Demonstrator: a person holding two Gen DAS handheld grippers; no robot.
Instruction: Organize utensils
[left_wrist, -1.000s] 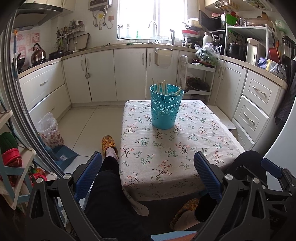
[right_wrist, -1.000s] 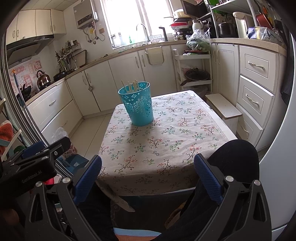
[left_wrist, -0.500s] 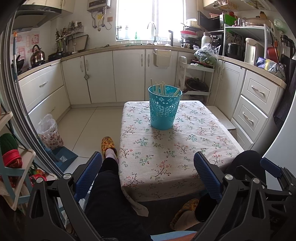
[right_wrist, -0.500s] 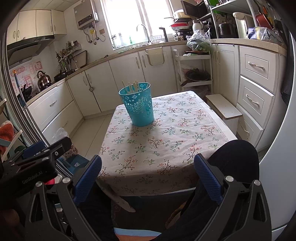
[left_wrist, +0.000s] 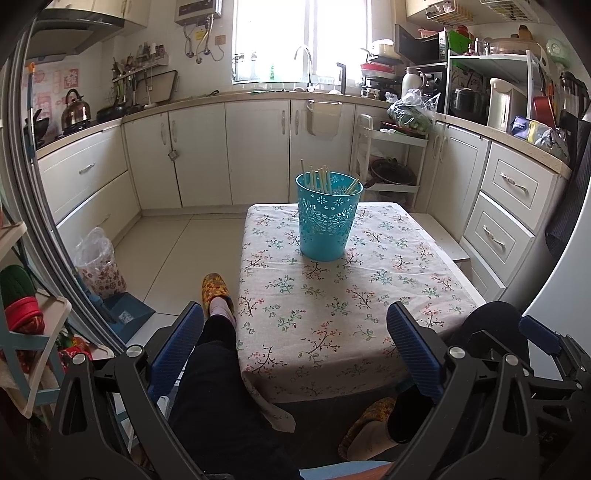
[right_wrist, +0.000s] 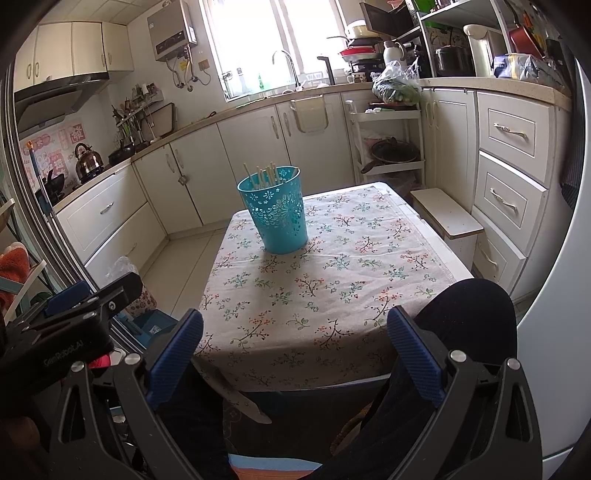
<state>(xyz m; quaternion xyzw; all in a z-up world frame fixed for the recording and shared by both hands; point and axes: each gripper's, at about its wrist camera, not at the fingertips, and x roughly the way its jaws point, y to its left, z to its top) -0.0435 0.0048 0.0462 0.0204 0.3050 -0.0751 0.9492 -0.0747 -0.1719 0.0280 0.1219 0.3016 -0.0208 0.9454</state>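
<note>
Change: in the left wrist view the blue basket (left_wrist: 328, 218) sits slightly left of and lower than its place a second ago; right wrist view near unchanged.
Left gripper (left_wrist: 295, 343): jaws spread wide, empty.
Right gripper (right_wrist: 295, 347): jaws spread wide, empty.
Chopsticks (left_wrist: 320, 180): upright inside basket.
Basket: frame centre, on the floral-clothed worktop (left_wrist: 332, 306).

Black trousers (left_wrist: 221, 398); yellow patterned slippers (left_wrist: 213, 288); black hand-held gripper (left_wrist: 295, 345) frames, blue ribbed pads, silver screws.
</note>
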